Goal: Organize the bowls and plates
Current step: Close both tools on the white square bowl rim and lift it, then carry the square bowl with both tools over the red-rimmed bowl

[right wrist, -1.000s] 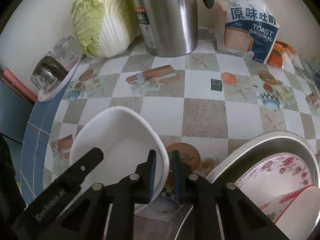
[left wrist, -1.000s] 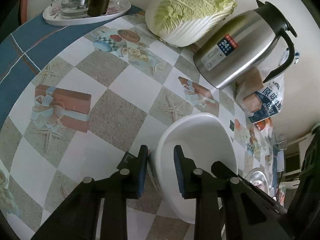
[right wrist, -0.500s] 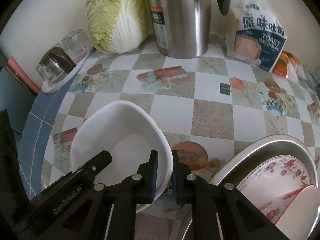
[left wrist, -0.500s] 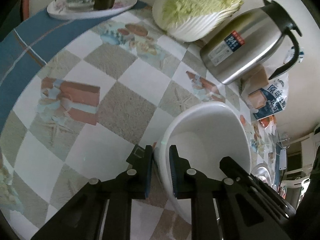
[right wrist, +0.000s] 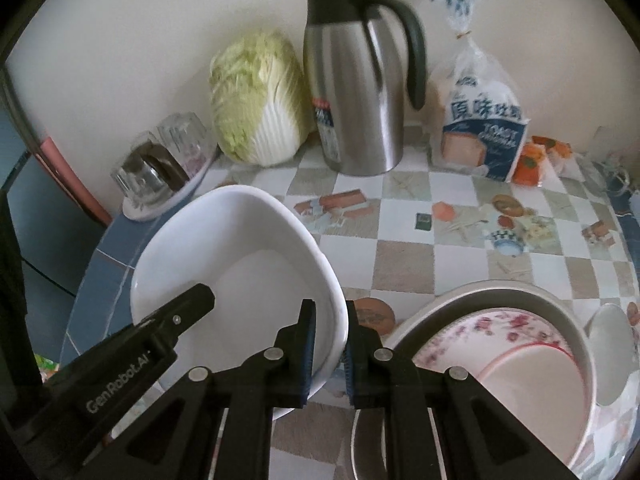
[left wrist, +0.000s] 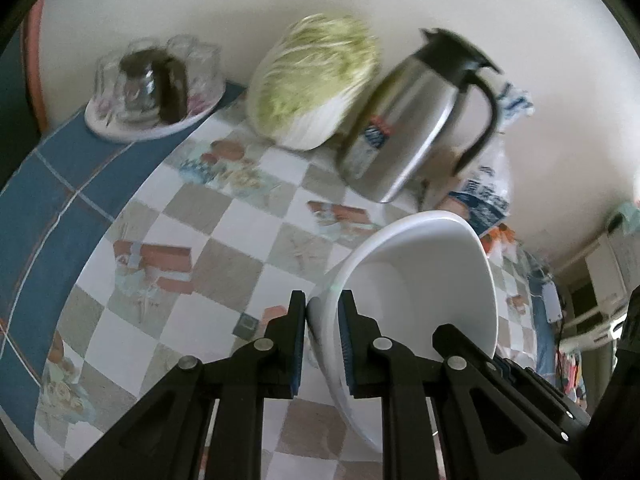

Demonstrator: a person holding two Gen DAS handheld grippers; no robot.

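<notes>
- Left gripper (left wrist: 322,344): fingers nearly together, clamped on the near-left rim of the white bowl (left wrist: 424,292).
- Right gripper (right wrist: 328,346): fingers narrowly apart, clamped on the bowl's right rim.
- Bowl is held tilted above the table (right wrist: 404,268).
- Near right: metal basin (right wrist: 492,292) holding a floral plate (right wrist: 516,320).

Soft daylight, dim vignetted fisheye edges, motion blur throughout, faint shadows, little glare
</notes>
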